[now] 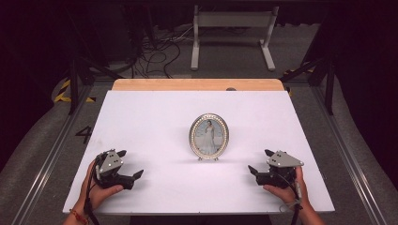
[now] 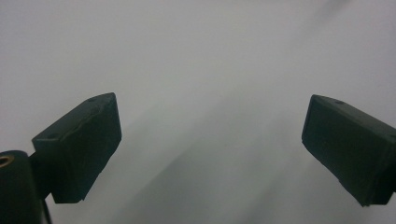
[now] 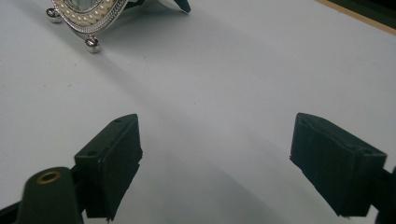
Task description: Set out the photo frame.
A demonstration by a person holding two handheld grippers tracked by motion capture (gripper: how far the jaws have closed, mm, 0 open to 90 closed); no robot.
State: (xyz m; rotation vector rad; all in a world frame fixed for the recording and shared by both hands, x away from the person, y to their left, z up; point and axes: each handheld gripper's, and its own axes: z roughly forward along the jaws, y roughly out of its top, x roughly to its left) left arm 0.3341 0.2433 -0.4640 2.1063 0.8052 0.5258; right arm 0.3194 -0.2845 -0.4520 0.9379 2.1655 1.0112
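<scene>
**Grippers at rest beside an upright oval frame**

Silver oval picture frame (image 1: pixel 209 137), edged with a ring of small pearl-like beads and holding a photograph of a standing figure in a pale dress, stood upright on little ball feet near the middle of the white table top (image 1: pixel 150 117). A strip of bare light wood (image 1: pixel 197 84) ran along the far edge of that white surface.

The left gripper (image 1: pixel 129 165) lay low at the near left of the table, held in the person's left hand (image 1: pixel 96 190), well apart from the frame. Its jaws stood wide, with nothing between them; the left gripper view showed plain white surface in the gap.

The right gripper (image 1: pixel 258 161) sat at the near right, held in the right hand (image 1: pixel 286 190), also apart from the frame and pointing inward toward the table's middle. Its jaws were likewise spread wide and empty. In the right gripper view the frame's lower rim and feet (image 3: pixel 88 21) appeared at the upper left, well beyond the jaw tips, with a dark prop behind it.
</scene>
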